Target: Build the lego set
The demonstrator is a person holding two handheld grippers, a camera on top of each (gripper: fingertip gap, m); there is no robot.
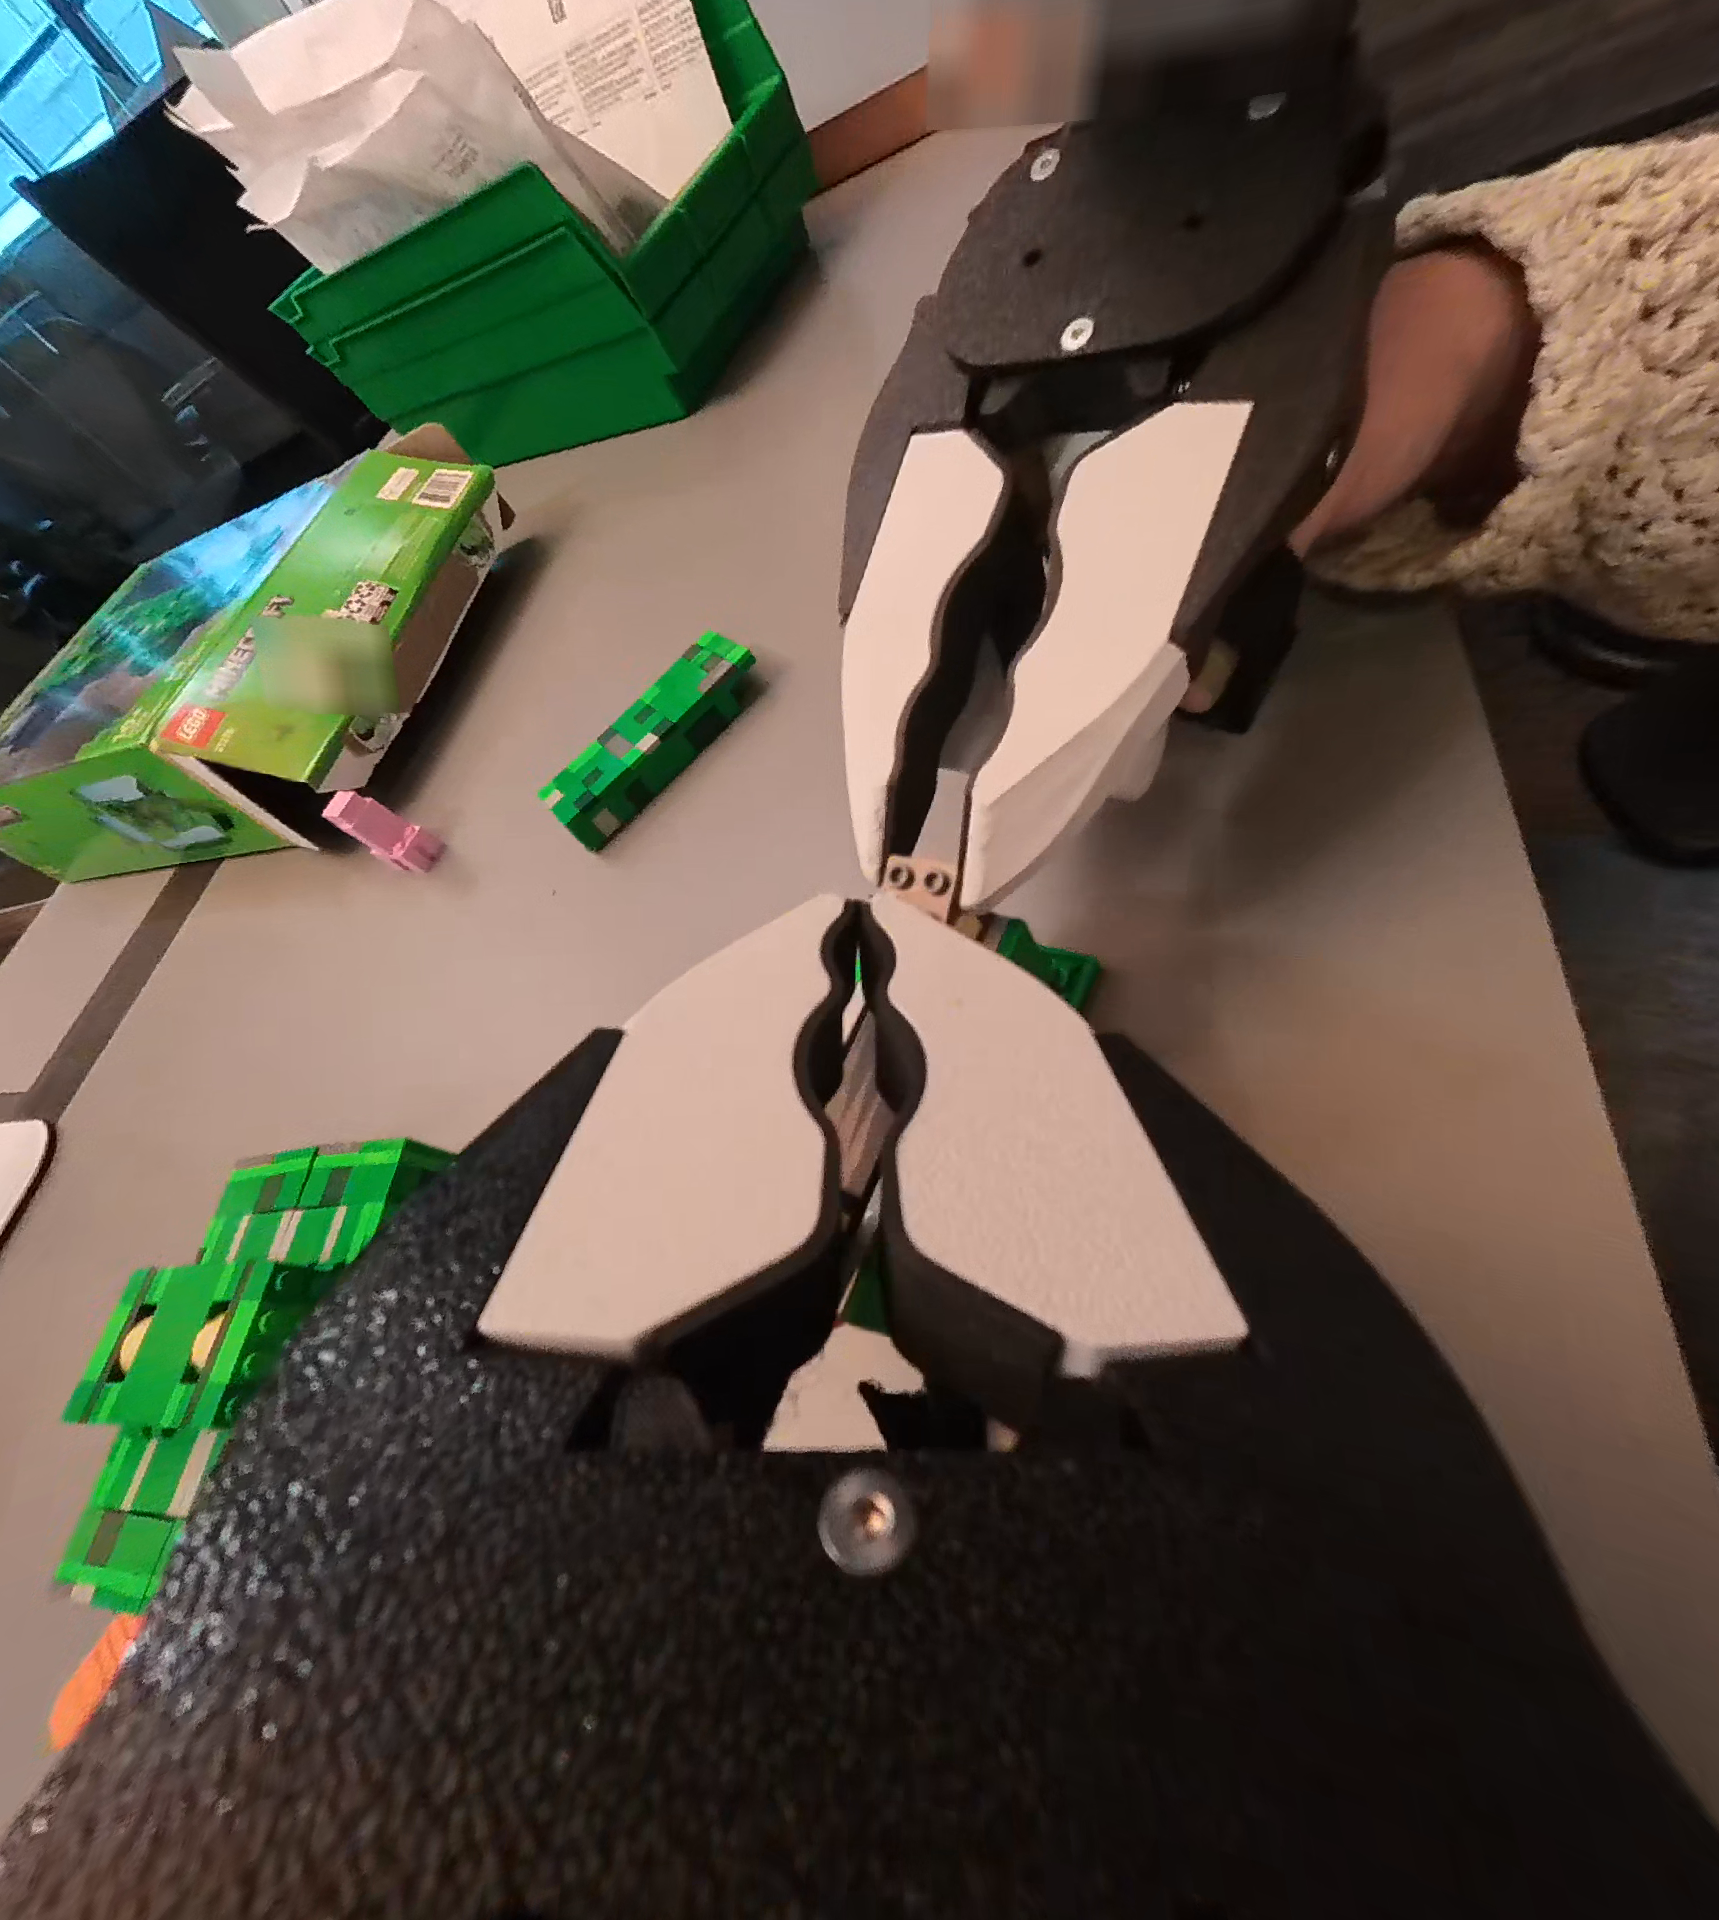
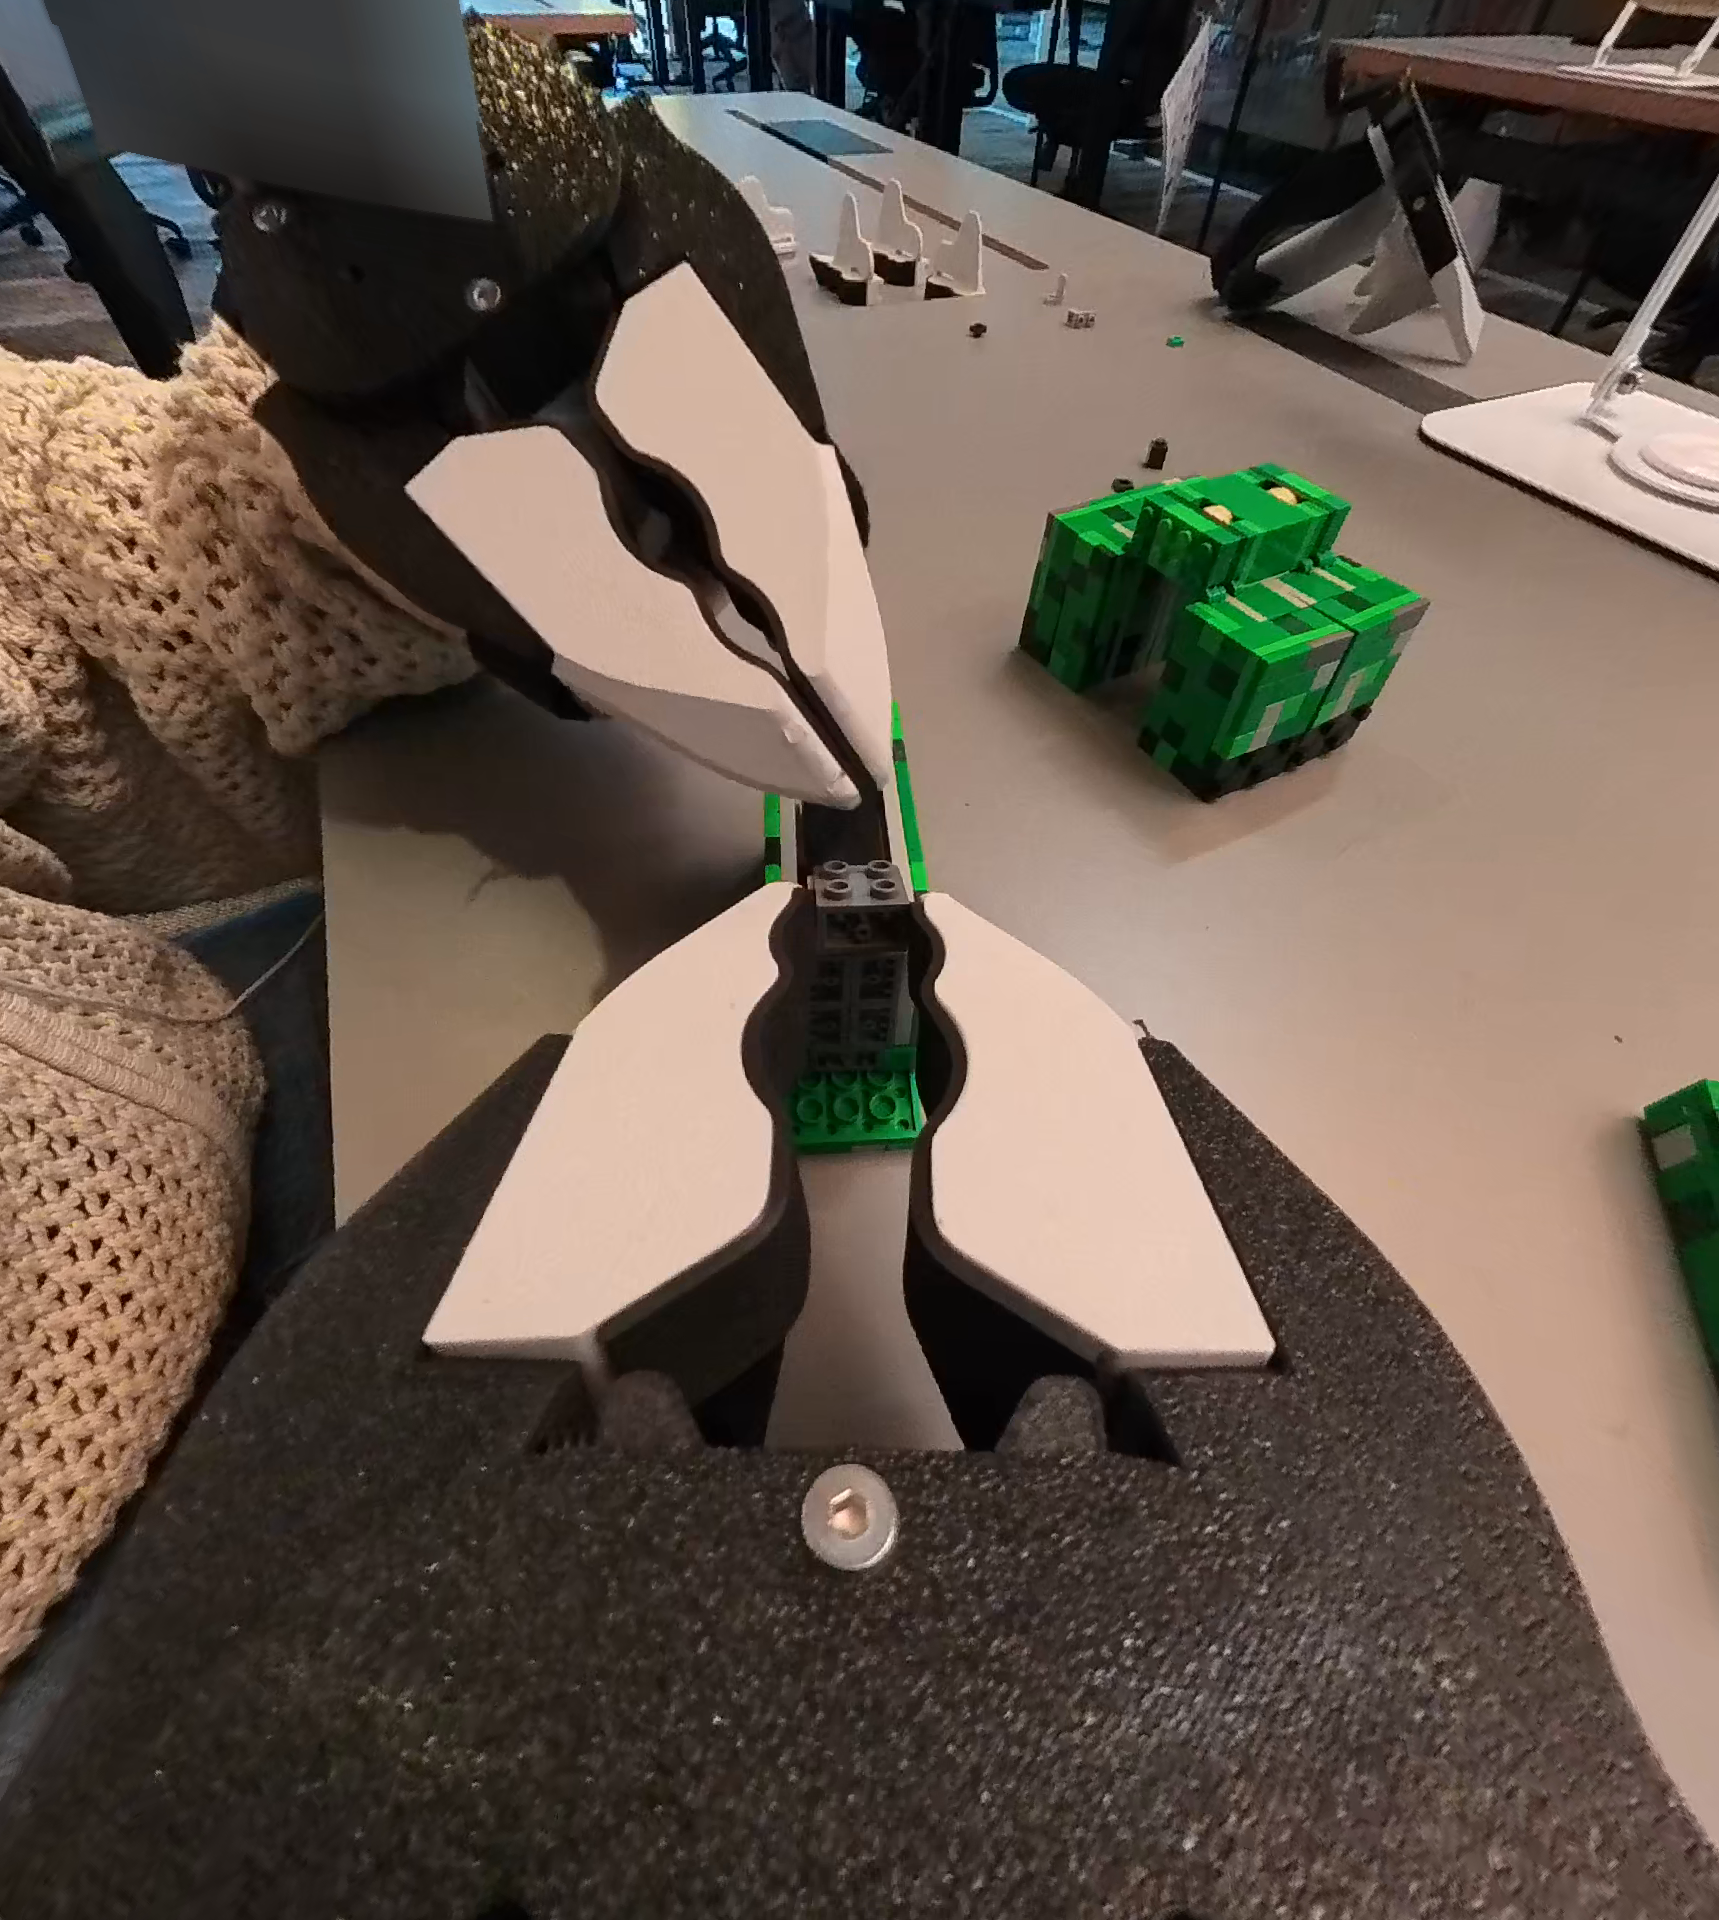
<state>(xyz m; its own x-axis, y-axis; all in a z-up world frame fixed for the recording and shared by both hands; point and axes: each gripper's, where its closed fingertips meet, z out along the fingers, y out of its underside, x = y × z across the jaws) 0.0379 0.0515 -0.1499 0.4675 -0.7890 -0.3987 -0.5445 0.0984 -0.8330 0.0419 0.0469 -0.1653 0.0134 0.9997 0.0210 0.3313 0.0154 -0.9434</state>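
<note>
A small green and grey lego assembly (image 2: 855, 1117) sits on the grey table (image 2: 1250, 1039) between both grippers. My right gripper (image 2: 860, 909) is shut on its grey brick column (image 2: 860, 945), studs facing away. In the left wrist view the right gripper (image 1: 922, 883) reaches in from the far side, holding the grey brick (image 1: 922, 878). My left gripper (image 1: 860, 914) is shut on the assembly's thin green and white wall (image 1: 865, 1122). In the right wrist view the left gripper (image 2: 860, 795) pinches that wall (image 2: 905, 790) from above. Most of the assembly is hidden by the fingers.
A large green blocky build (image 2: 1219, 623) stands to the right, also seen in the left wrist view (image 1: 221, 1340). A flat green panel (image 1: 652, 743), a pink piece (image 1: 387, 831), the open lego box (image 1: 211, 686) and green bins (image 1: 543, 312) lie beyond. A white stand base (image 2: 1613, 488) is far right. Only a small space, under 4 cm, lies between the two pairs of fingers. The right tips stand about 15 cm off the flat green panel (image 1: 652, 743).
</note>
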